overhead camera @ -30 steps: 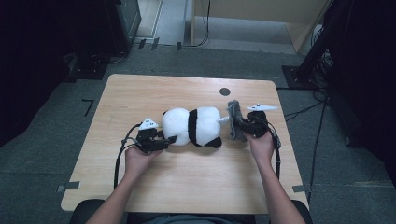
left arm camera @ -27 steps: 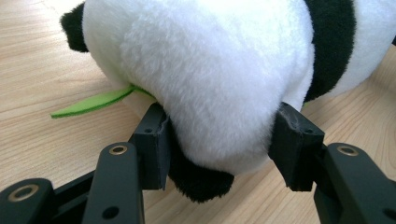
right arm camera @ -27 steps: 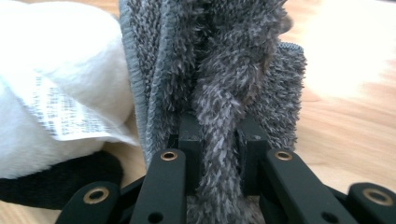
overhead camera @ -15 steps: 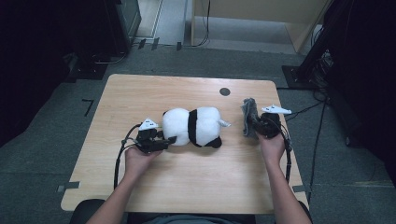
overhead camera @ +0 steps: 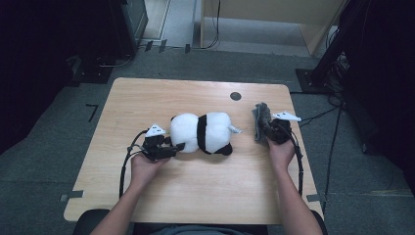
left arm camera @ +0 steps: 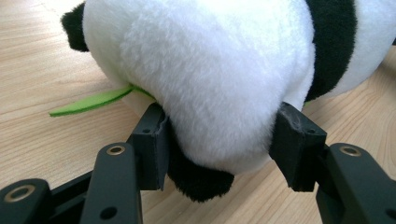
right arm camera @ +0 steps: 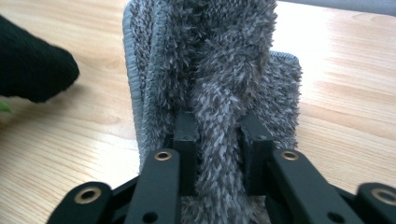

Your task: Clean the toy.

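Left gripper view, panda [left arm camera: 210,79] cropped, face hidden

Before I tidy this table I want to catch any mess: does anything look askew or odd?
The grey cloth is bunched into a fold between the right gripper pads. The panda plush lies on its side, pinched by the left gripper. Nothing is spilled or torn.

The panda plush [overhead camera: 203,133] lies on its side, white with a black band round the body and black limbs, its white end squeezed between the pads of the left gripper [left arm camera: 219,140]; a green felt leaf [left arm camera: 88,101] pokes out beneath it. The grey shaggy cloth [overhead camera: 261,122] is bunched, 1 fold standing between the pads of the right gripper [right arm camera: 217,149], well apart from the panda.
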### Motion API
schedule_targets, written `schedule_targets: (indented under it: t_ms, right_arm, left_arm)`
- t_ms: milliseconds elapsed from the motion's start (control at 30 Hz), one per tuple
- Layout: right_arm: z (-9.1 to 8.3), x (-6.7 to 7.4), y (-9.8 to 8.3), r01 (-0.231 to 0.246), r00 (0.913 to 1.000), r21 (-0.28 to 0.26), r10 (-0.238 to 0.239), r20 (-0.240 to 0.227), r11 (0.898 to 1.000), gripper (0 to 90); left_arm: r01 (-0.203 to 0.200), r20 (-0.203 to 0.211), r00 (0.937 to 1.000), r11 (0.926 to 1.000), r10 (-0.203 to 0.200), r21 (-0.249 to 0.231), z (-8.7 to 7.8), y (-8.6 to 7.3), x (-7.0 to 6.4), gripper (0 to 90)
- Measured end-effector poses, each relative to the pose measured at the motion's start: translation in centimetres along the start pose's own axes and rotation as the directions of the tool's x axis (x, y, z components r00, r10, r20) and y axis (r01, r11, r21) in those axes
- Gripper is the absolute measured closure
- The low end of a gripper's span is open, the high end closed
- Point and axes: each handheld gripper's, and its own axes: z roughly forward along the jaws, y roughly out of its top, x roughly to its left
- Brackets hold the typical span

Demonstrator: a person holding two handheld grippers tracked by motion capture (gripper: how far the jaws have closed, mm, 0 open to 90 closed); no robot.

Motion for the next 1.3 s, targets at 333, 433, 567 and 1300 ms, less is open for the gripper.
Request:
schedule_targets:
  t_ms: [333, 433, 567, 1300]
  right_arm:
    - [0.3, 0.1, 0.1, 0.032, 0.9995, 0.019, -0.032, 0.003, 0.999, 47.1]
    - [-0.1, 0.0, 0.3, 0.01, 0.9997, 0.004, -0.01, -0.022, 1.0, 43.4]
    - [-0.6, 0.1, 0.5, -0.001, 0.9992, 0.005, 0.002, -0.039, 1.0, 39.8]
    - [-3.5, 2.7, 1.3, 0.042, 0.9846, -0.042, -0.048, -0.168, 0.998, 34.1]
  left_arm:
    - [0.003, 0.004, 1.0, 1.0, -0.003, -0.003, 0.0, 0.0, 0.1, 40.2]
    - [0.004, 0.003, 1.0, 1.0, -0.003, -0.004, 0.0, 0.0, 0.1, 38.3]
    - [0.005, 0.007, 1.0, 1.0, -0.004, -0.008, 0.0, 0.0, 0.2, 35.2]
    - [-0.023, 0.015, 0.9996, 0.9995, 0.023, -0.021, 0.1, 0.0, 0.2, 27.3]
